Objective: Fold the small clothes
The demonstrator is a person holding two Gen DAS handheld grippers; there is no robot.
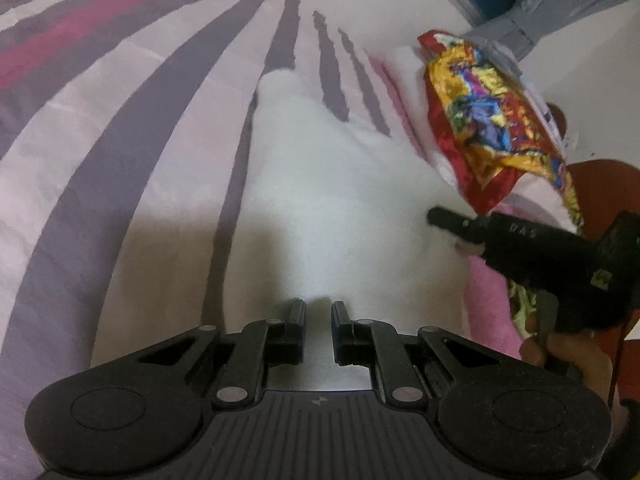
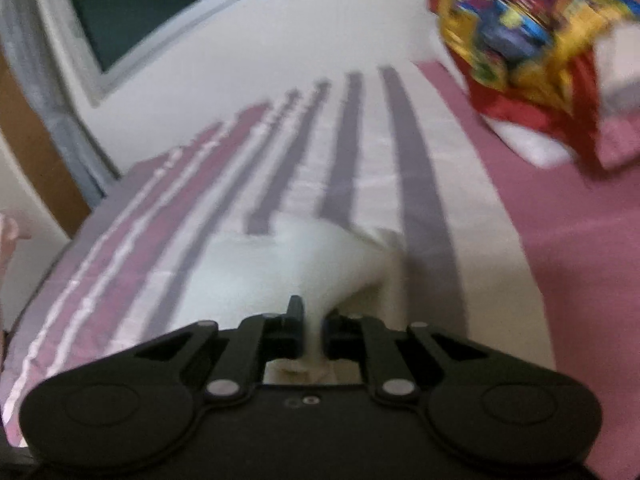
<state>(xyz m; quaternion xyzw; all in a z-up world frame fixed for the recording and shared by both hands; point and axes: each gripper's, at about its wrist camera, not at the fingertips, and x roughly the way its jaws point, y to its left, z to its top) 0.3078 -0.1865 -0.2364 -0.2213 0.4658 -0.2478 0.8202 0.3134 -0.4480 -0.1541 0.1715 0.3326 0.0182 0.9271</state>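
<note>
A small white garment (image 1: 320,184) lies spread on the striped bedsheet (image 1: 120,128). Its near edge runs in between the fingers of my left gripper (image 1: 318,314), which is shut on it at the bottom of the left wrist view. My right gripper (image 1: 436,216) comes in from the right and is shut on the garment's right edge. In the right wrist view the white garment (image 2: 304,264) rises off the bedsheet (image 2: 416,184) in a fold, pinched in my right gripper (image 2: 314,322). That view is blurred.
A crumpled red, yellow and blue cloth (image 1: 492,120) (image 2: 516,40) lies on other clothes at the far right. A pink cloth (image 1: 488,304) lies under my right gripper, held by a person's hand (image 1: 560,350). A window (image 2: 140,12) and a curtain (image 1: 560,4) stand beyond the bed.
</note>
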